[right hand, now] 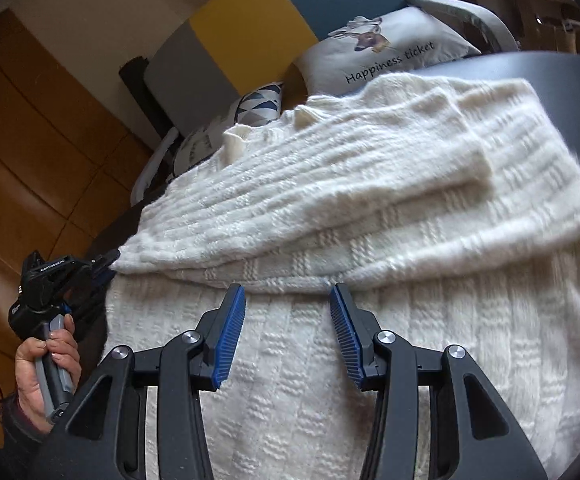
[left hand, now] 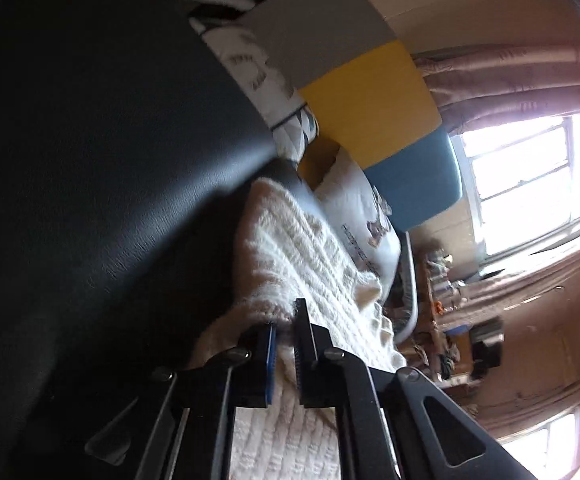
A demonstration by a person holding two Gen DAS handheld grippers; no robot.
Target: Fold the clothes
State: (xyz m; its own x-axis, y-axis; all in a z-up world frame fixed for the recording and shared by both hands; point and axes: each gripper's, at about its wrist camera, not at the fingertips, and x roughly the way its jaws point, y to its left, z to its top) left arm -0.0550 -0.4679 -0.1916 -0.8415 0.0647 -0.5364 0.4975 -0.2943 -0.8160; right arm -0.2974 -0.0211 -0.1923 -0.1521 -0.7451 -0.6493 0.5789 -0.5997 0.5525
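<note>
A cream-white chunky knitted sweater (right hand: 369, 216) lies spread over a dark grey round tabletop (right hand: 549, 68), partly folded: an upper layer and a sleeve lie doubled across the lower body, and the fold edge runs from left to right across the right wrist view. The left gripper (right hand: 108, 260), a black tool held by a person's hand (right hand: 46, 364) on its grey handle, sits at the sweater's left corner; in its own view its blue-padded fingers (left hand: 272, 356) are drawn close together and pinch a thick edge of the knit (left hand: 301, 248). The right gripper (right hand: 288, 300) hovers just above the lower body of the sweater, near the fold edge, its blue ribbed pads (right hand: 230, 340) spread wide with only fabric showing between them, gripping nothing.

Beyond the table stands a chair with a grey, yellow and blue backrest (right hand: 250, 16). On it rest a white cushion printed "Happiness ticket" (right hand: 385, 48) and a cushion with blue triangles (right hand: 260, 104). A brown wooden floor (right hand: 30, 140) lies to the left. The left wrist view also shows bright windows (left hand: 537, 180) with pinkish curtains (left hand: 509, 76).
</note>
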